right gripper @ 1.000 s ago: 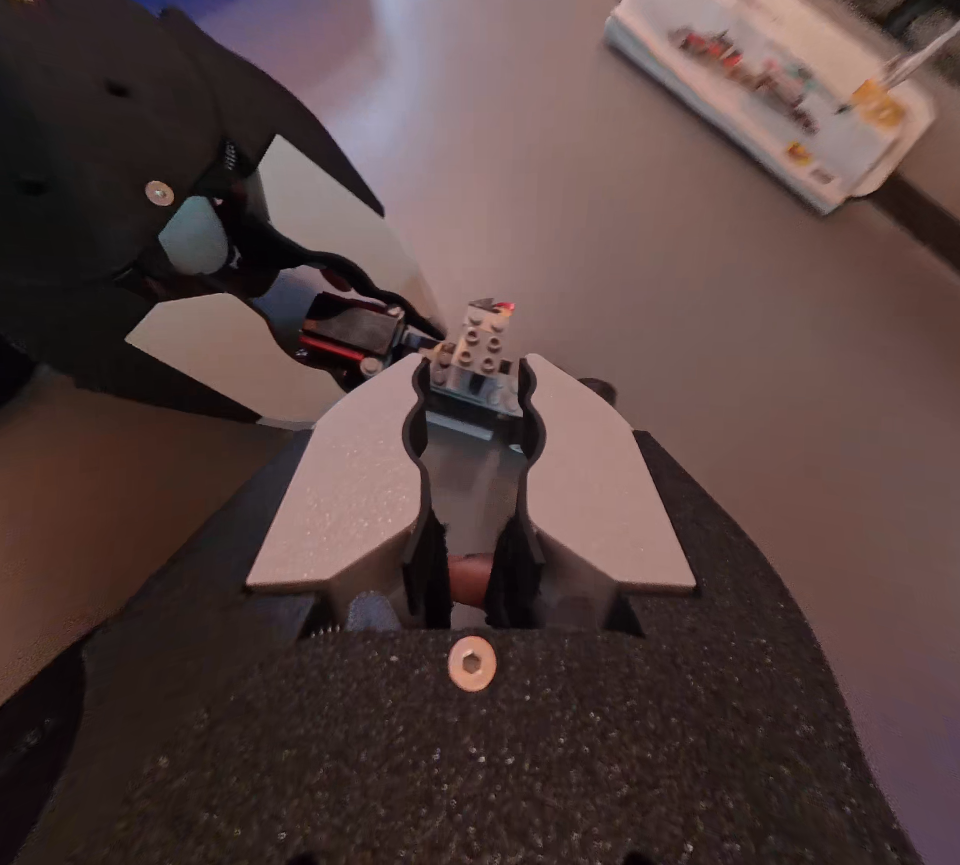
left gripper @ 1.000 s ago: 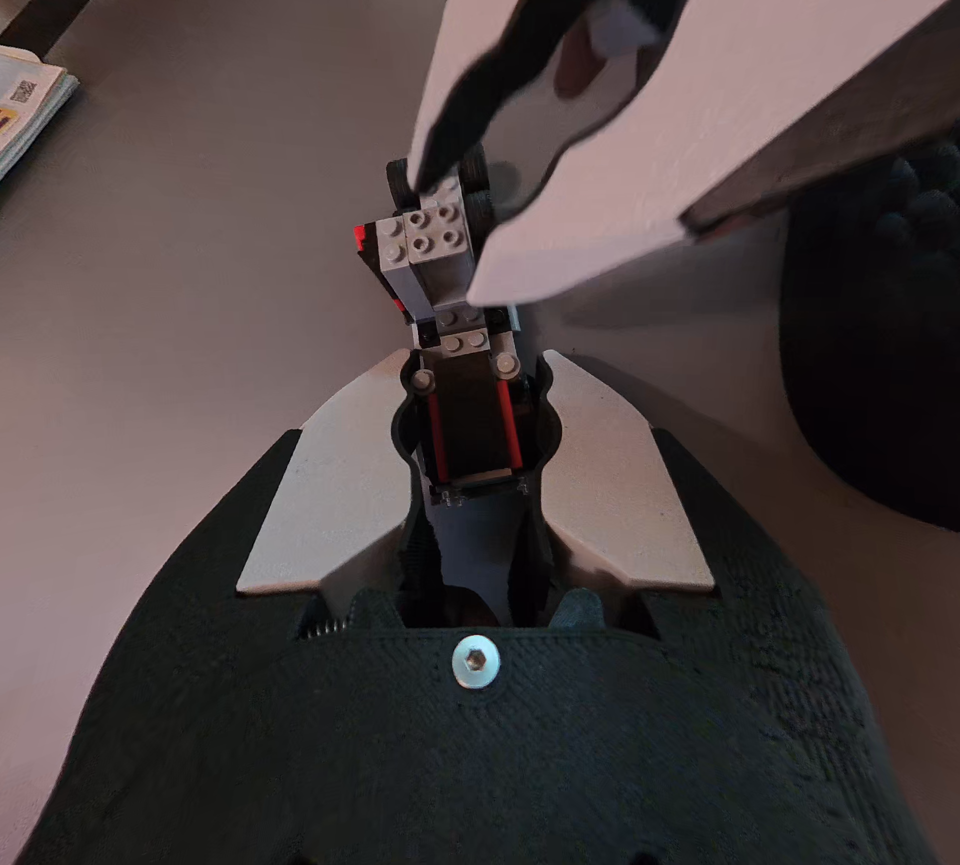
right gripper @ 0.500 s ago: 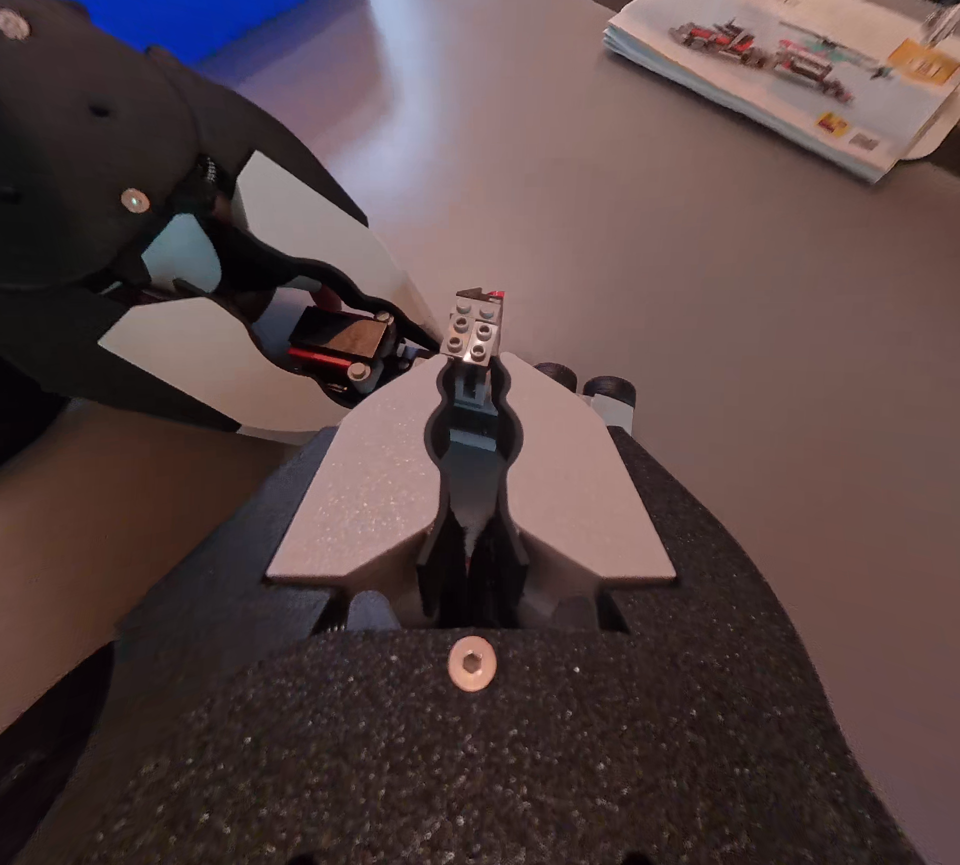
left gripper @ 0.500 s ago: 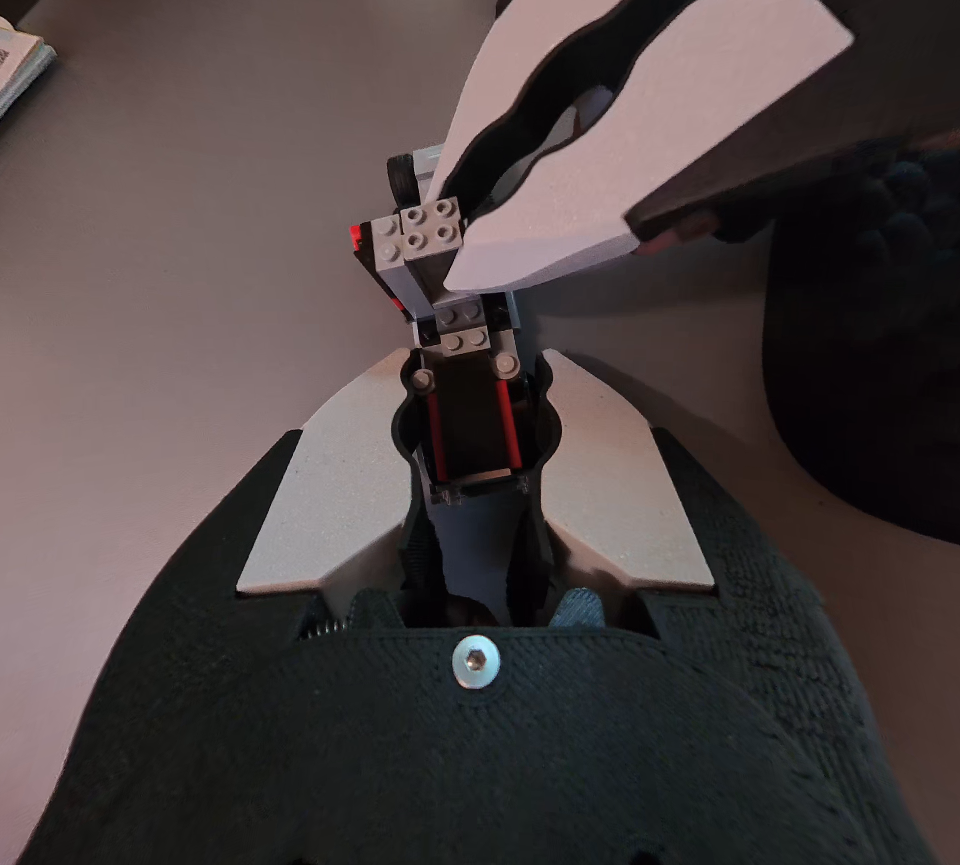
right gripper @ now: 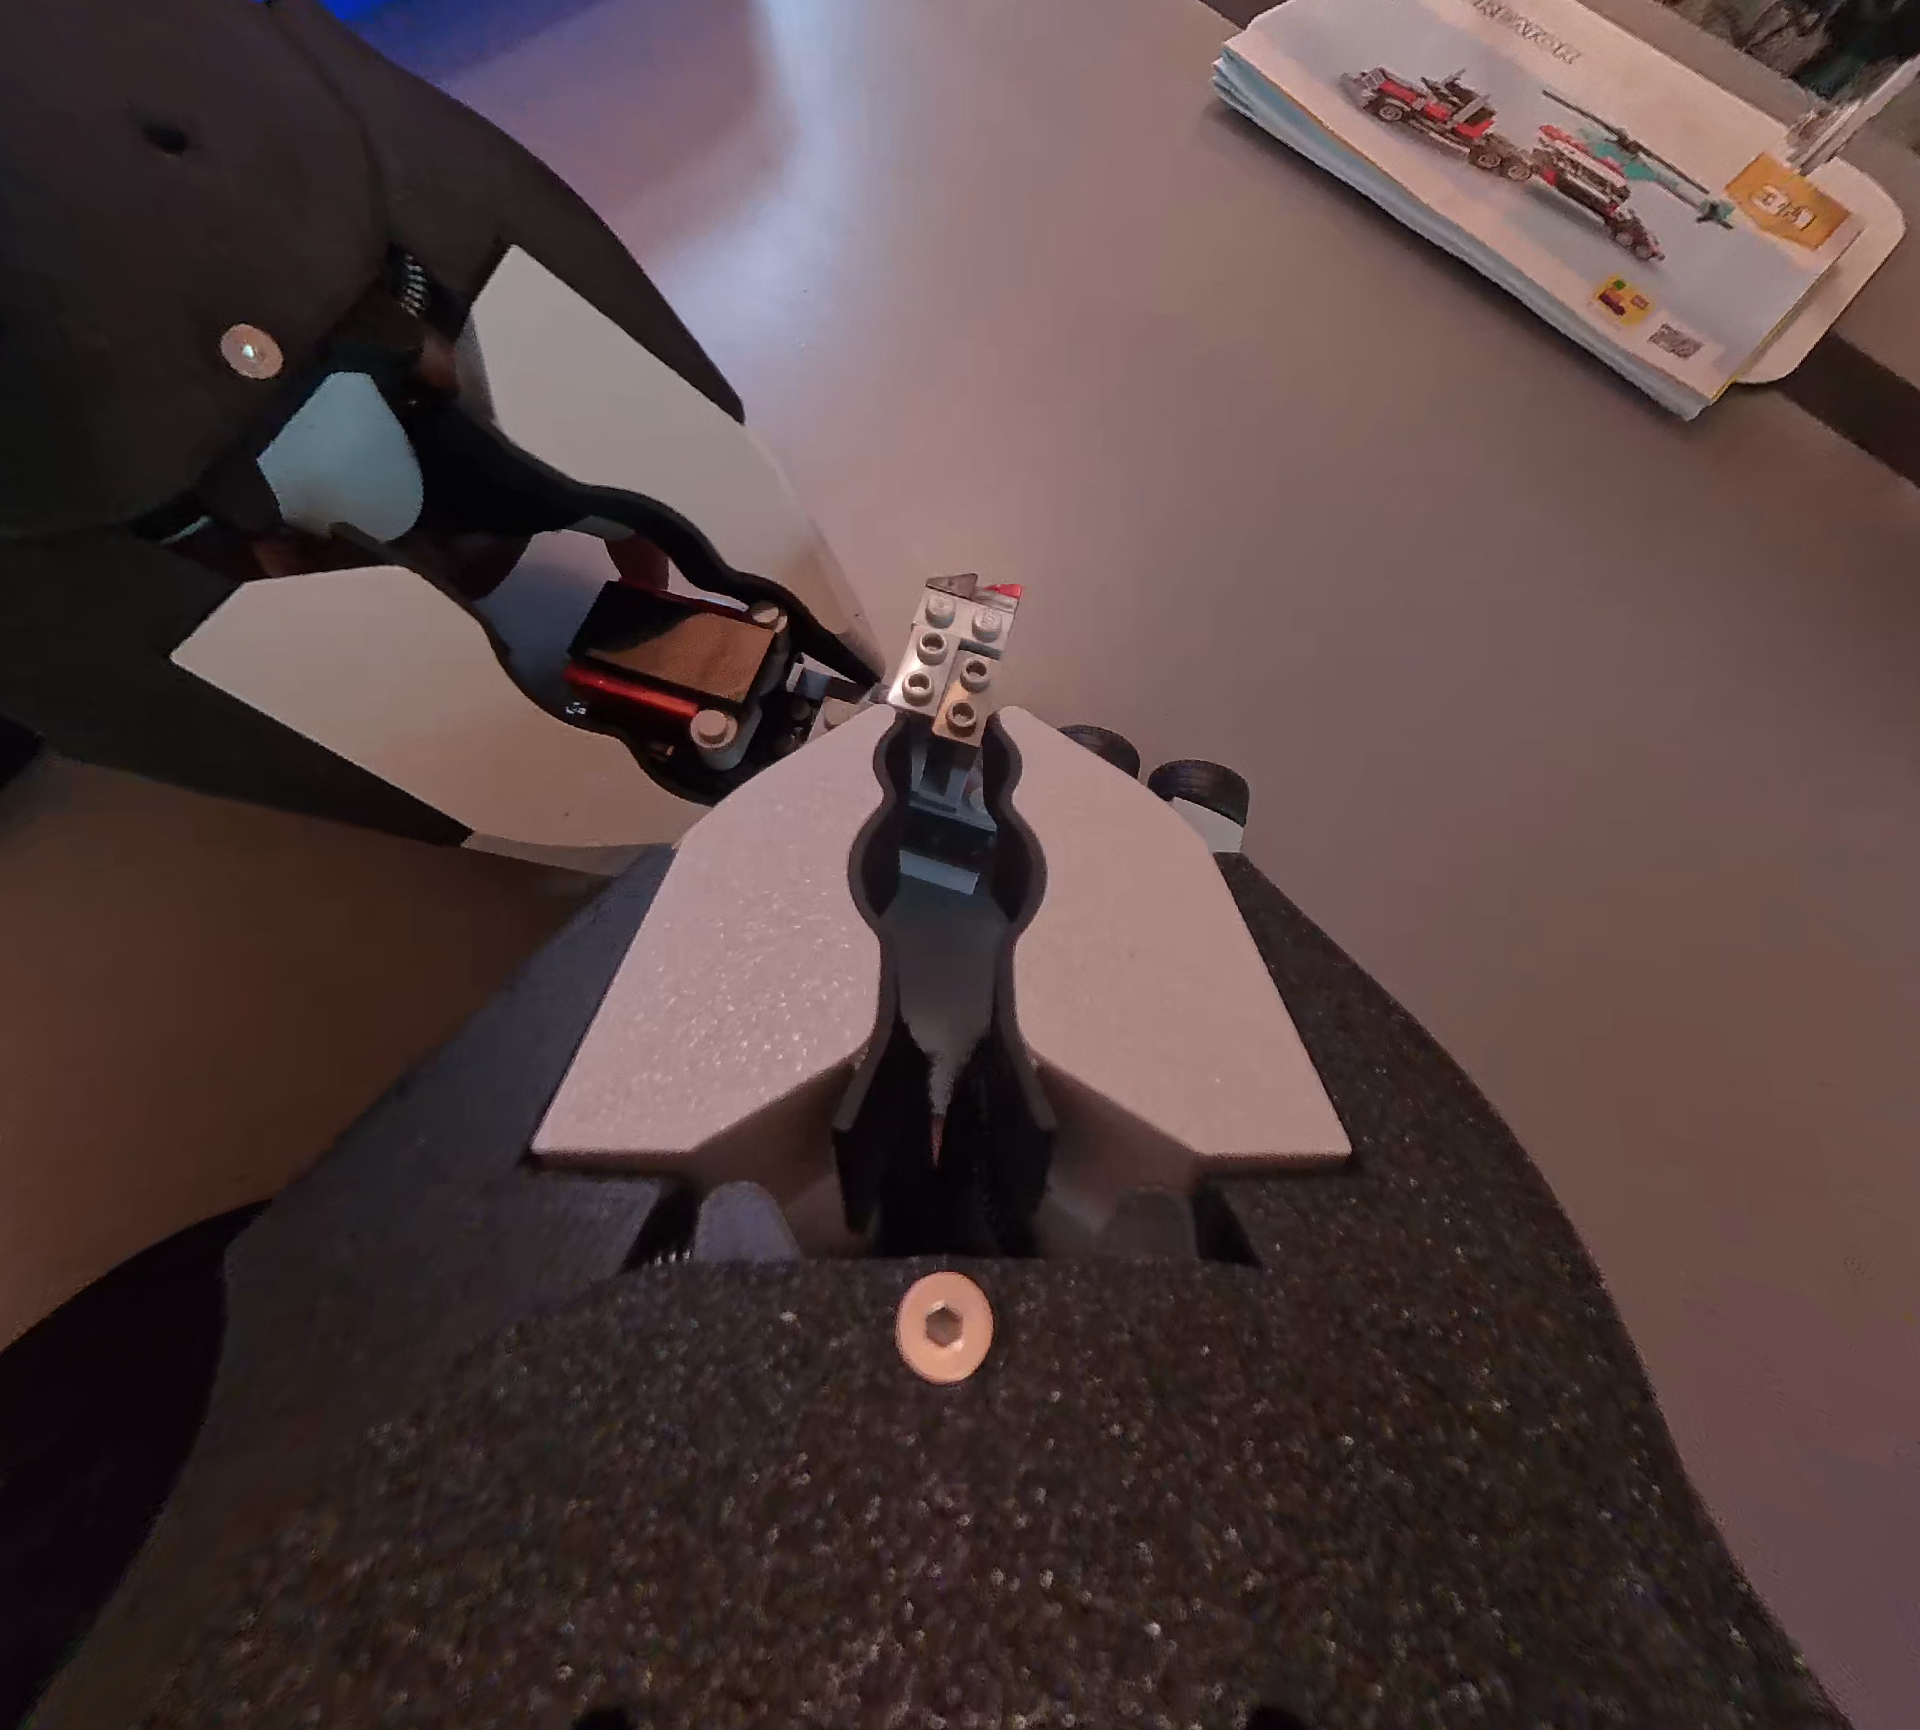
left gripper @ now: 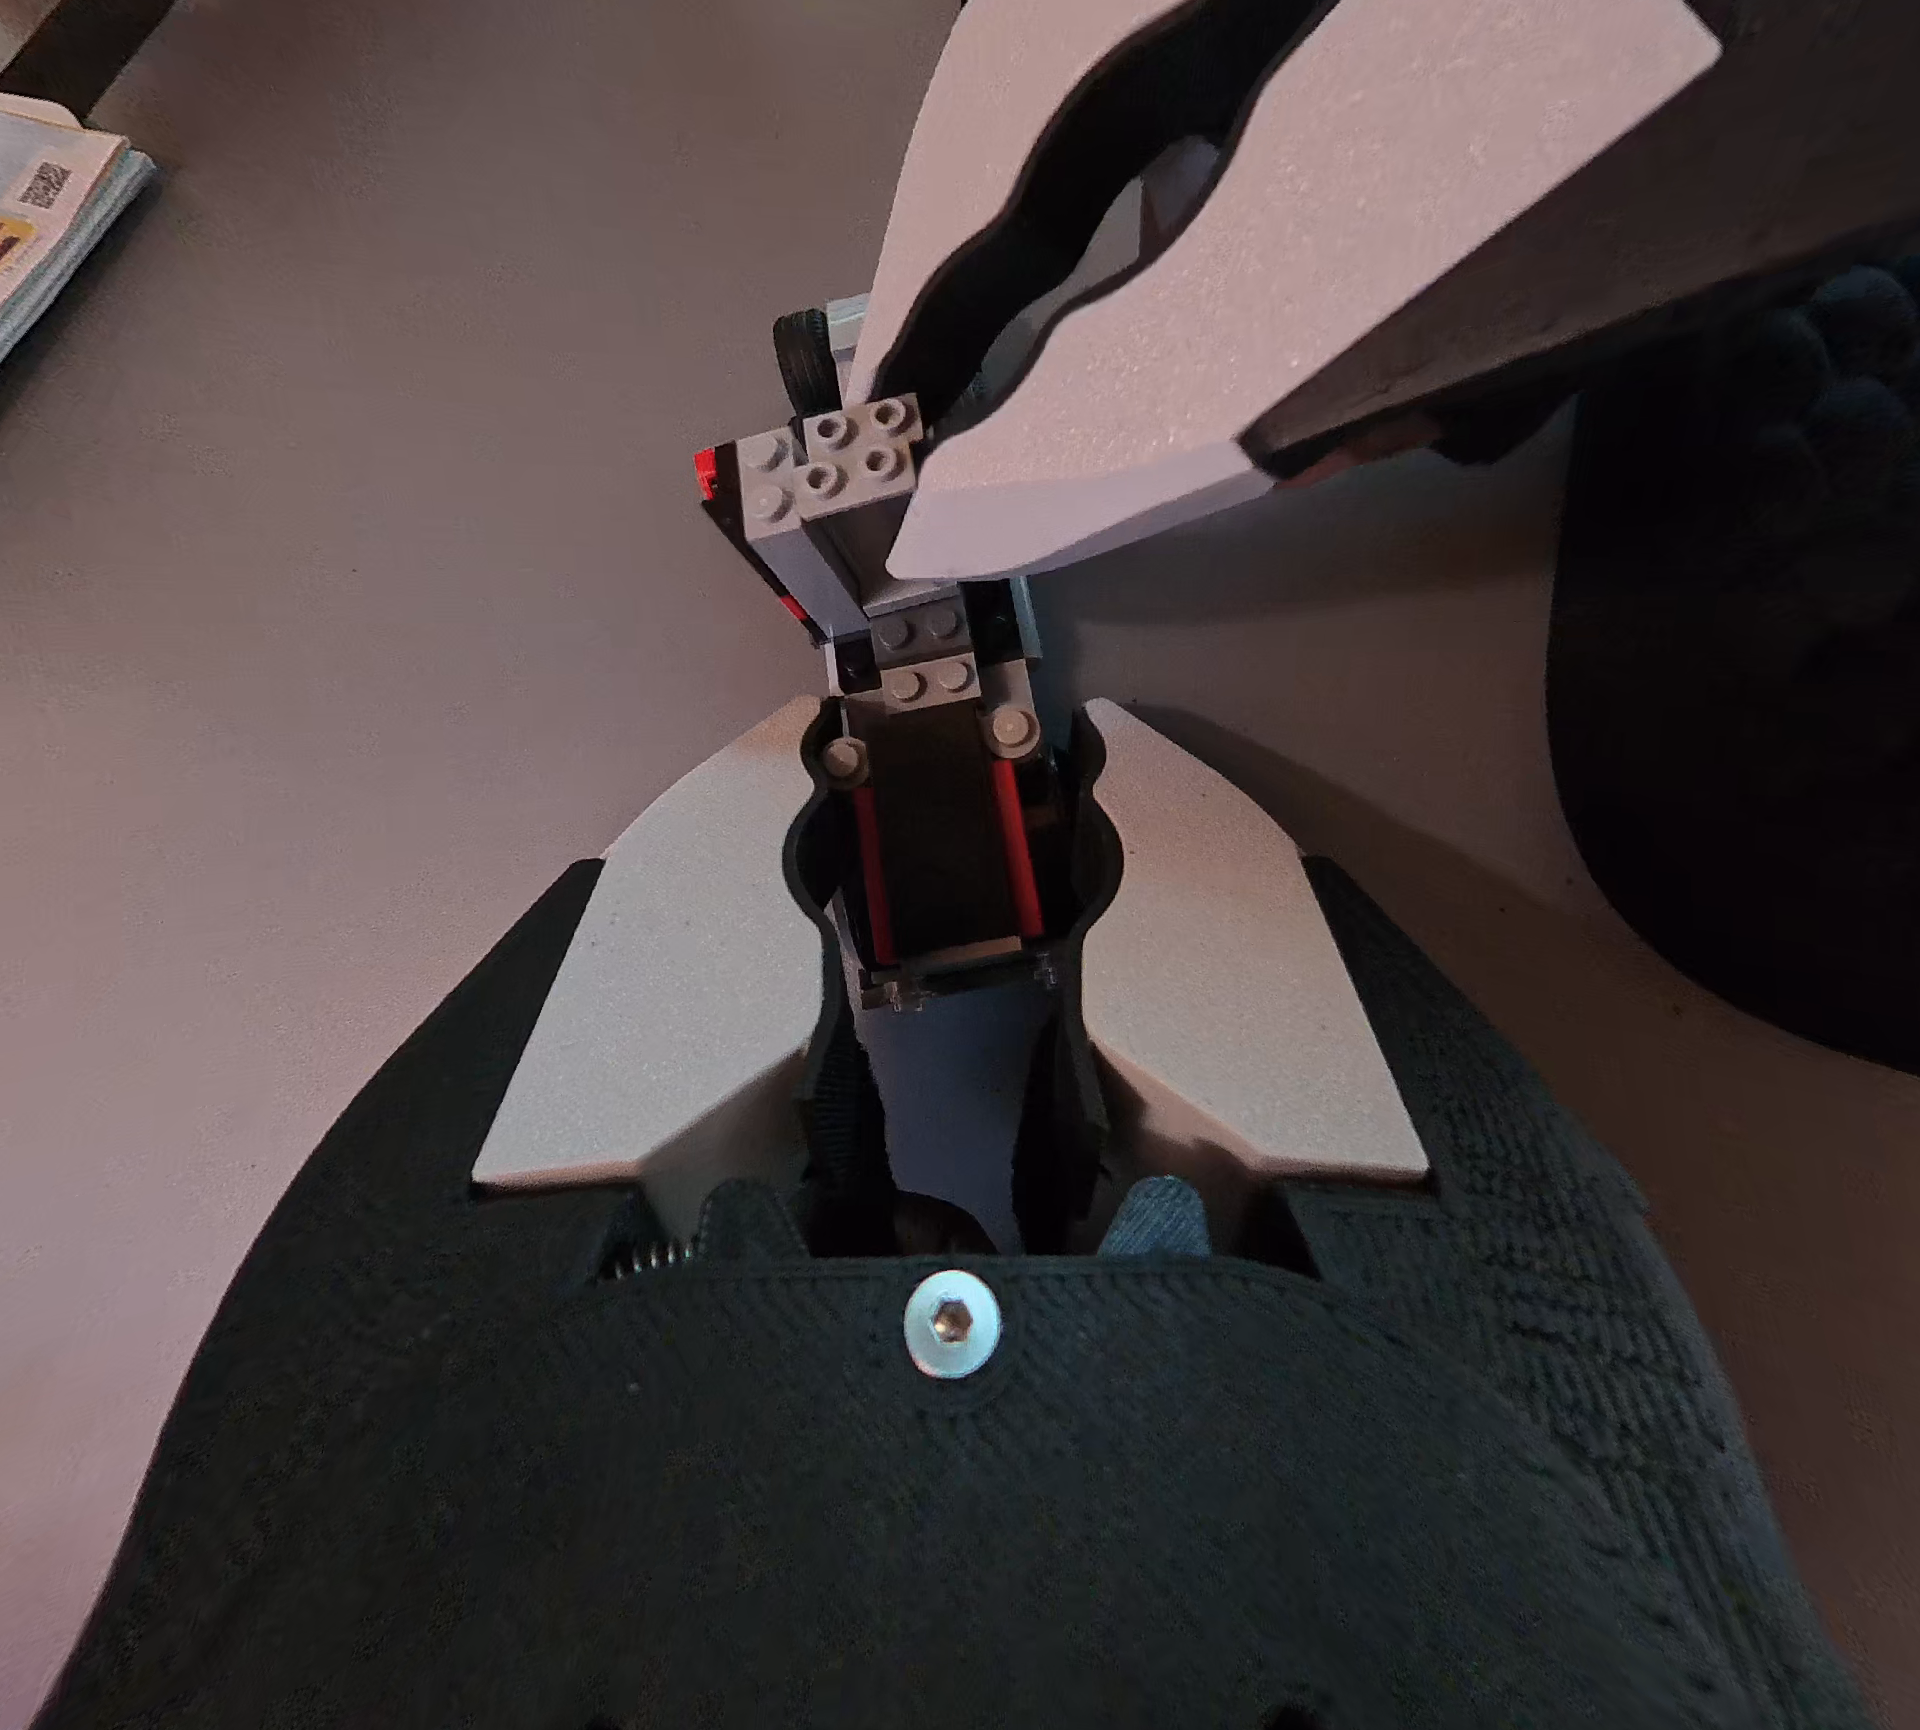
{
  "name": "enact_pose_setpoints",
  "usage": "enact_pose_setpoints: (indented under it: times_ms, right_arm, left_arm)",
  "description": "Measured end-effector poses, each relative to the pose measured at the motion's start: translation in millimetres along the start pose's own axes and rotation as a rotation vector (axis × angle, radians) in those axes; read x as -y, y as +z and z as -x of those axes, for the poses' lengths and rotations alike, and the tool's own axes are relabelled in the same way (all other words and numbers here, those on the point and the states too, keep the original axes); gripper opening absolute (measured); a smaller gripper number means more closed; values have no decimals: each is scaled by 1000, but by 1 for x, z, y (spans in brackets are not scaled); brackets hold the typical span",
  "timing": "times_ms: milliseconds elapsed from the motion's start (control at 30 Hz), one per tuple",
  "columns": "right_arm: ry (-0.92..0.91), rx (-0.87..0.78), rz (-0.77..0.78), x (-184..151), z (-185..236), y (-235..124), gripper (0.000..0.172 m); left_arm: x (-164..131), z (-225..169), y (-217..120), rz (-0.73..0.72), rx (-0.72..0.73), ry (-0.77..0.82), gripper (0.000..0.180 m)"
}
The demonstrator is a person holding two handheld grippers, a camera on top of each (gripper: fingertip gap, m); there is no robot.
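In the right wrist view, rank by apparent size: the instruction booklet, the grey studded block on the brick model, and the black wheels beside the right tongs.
1. Instruction booklet, clearly the largest, though farther from the camera.
2. Grey studded block.
3. Black wheels, each partly hidden behind the right tongs, so their place under the block is unsure.

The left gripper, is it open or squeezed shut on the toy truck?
Shut on it. The left gripper has both fingers pressed against the sides of the brick truck's black and red hood.
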State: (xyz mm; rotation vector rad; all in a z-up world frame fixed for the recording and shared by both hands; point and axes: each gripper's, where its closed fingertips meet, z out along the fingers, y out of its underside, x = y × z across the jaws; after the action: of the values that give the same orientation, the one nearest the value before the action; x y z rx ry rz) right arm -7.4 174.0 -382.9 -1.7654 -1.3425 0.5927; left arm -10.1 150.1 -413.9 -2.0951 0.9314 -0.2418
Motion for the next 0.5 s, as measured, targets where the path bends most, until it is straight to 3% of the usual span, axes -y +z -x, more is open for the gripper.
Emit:
enact_pose_setpoints:
  times_ms: [100, 200, 300, 500]
  right_arm:
    - [-28, 5, 20, -3, 1, 0, 16]
    - [10, 29, 19, -2, -2, -5, 38]
    - [62, 69, -16, 12, -10, -13, 39]
    - [62, 222, 190, 31, -5, -5, 35]
  left_arm:
    - [0, 0, 0, -3, -4, -4, 42]
    - [0, 0, 0, -4, -7, -6, 42]
    - [0, 0, 0, -5, -9, -10, 42]
    - [0, 0, 0, -5, -5, -8, 42]
